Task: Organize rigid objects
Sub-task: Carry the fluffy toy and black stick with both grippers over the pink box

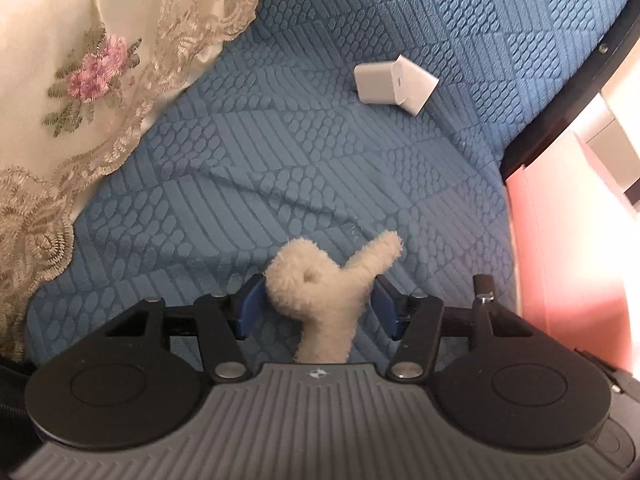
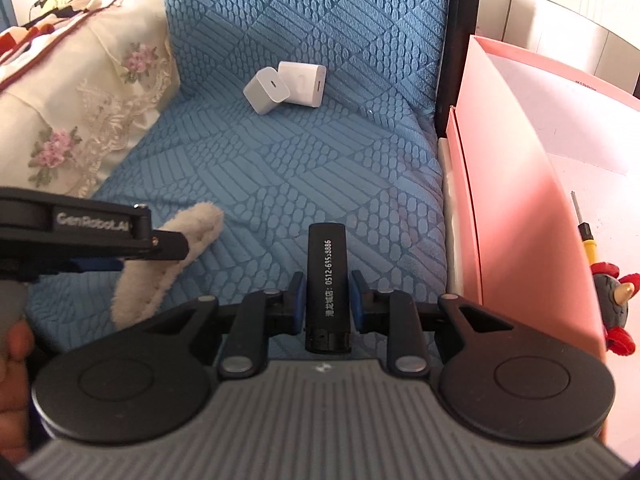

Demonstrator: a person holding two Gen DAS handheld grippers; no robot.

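A cream plush toy [image 1: 320,280] sits between the blue pads of my left gripper [image 1: 318,304], which is shut on it; one fuzzy limb sticks out up and to the right. In the right wrist view the same toy [image 2: 180,240] pokes out past that gripper's black finger [image 2: 160,244]. My right gripper [image 2: 327,304] is shut on a black cylinder [image 2: 326,264] with white print, held pointing away. Two white charger blocks [image 2: 286,88] lean together farther back on the blue quilted seat [image 2: 300,180], also seen as charger blocks [image 1: 394,84] in the left wrist view.
An open pink box [image 2: 516,200] stands right of the seat, holding a yellow-handled screwdriver [image 2: 586,240] and a red-and-black toy [image 2: 616,312]. A cream lace cloth with pink flowers [image 1: 80,80] covers the left side. A hand [image 2: 12,380] shows at lower left.
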